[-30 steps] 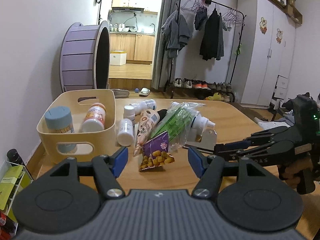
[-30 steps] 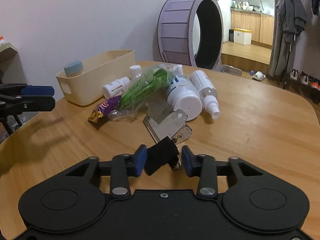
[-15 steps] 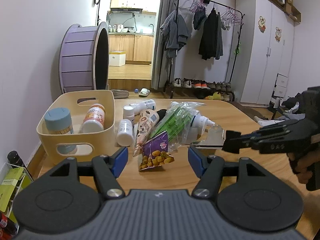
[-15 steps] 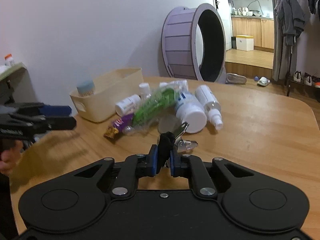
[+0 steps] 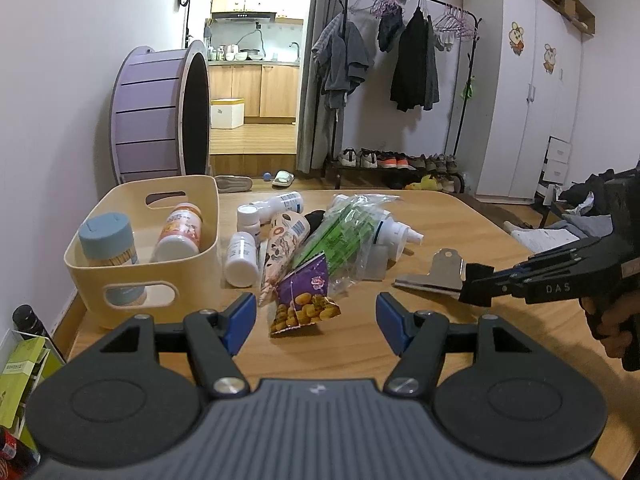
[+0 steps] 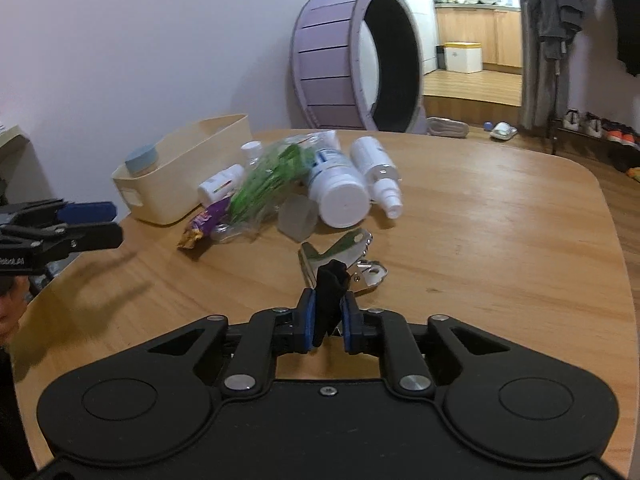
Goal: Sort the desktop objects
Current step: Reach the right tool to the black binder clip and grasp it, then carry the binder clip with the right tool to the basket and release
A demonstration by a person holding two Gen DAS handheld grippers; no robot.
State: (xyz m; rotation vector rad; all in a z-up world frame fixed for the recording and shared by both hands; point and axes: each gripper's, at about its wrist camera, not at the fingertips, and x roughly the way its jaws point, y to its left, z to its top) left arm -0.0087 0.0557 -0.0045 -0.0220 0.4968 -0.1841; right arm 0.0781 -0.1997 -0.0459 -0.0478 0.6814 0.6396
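Right gripper point(image 6: 327, 325) clamped on the metal clip point(image 5: 434, 274), which is raised off the table point(image 6: 500, 216); left gripper point(image 5: 316, 322) spread wide, holding nothing.

Grip sits on the clip's black handle only, so the steel body hangs forward; carry level and slow to the basket point(image 5: 120, 276), well apart at left. Basket already holds two bottles. Whether the clip's far edge clears the tabletop is not certain from either view.
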